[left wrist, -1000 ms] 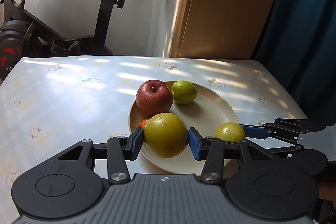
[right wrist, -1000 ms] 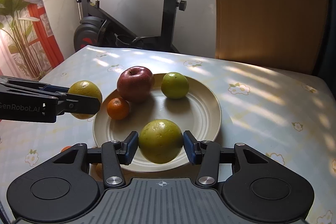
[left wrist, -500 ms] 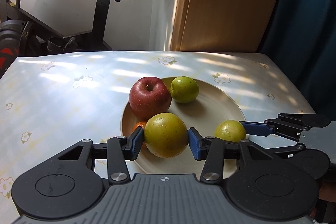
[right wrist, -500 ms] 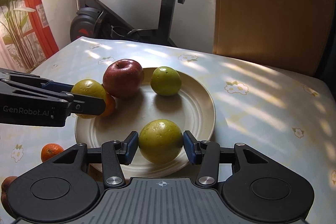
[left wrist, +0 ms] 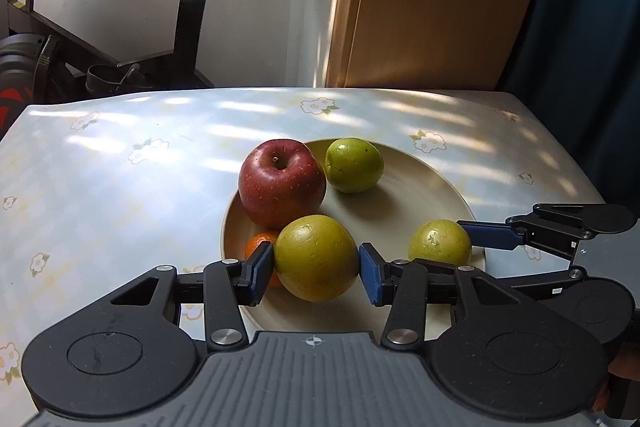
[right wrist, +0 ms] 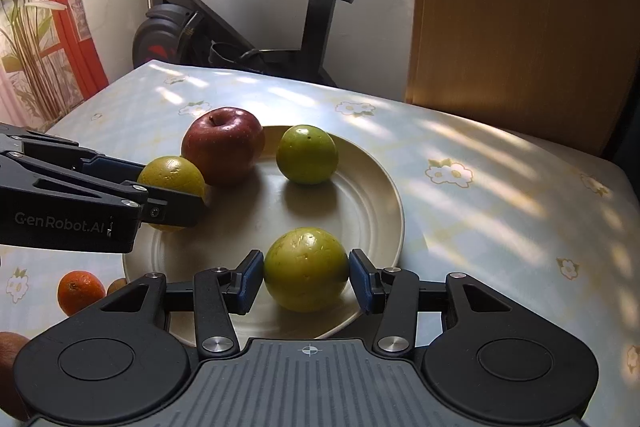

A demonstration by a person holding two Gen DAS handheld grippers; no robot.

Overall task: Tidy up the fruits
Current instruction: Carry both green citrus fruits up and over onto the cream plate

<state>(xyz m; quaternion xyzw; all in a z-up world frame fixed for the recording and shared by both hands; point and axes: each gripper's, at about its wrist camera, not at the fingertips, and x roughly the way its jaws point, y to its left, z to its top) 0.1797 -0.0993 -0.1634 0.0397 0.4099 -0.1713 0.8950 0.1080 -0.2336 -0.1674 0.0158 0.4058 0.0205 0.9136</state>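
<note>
1. My left gripper [left wrist: 316,265] is clamped on a large, round yellow-green fruit [left wrist: 316,257]. Its blue pads press the fruit's two sides over the near-left part of a round, cream-coloured plate [left wrist: 448,187].
2. My right gripper [right wrist: 306,273] is clamped the same way on a second round yellow-green fruit [right wrist: 306,269]. This one is over the near edge of the same plate.
3. Whether either fruit already rests on the plate or hangs just above it, I cannot tell.
4. Both grippers angle downward toward the plate. I judge I am setting the two fruits down together, one from each side, so they do not collide.
5. Already on the plate are a glossy red apple [left wrist: 282,183] at the far left and a smaller round green fruit [left wrist: 354,165] just beside it, possibly touching.
6. A small orange mandarin [left wrist: 262,247] sits on the plate right behind my left pad. It is close enough that letting go could nudge it.
7. Another small orange mandarin [right wrist: 80,291] lies off the plate on the pale, flower-printed tablecloth [right wrist: 500,195]. By my reckoning it is yet to be gathered.
8. The plate's right half is bare, which leaves room for more fruit.
</note>
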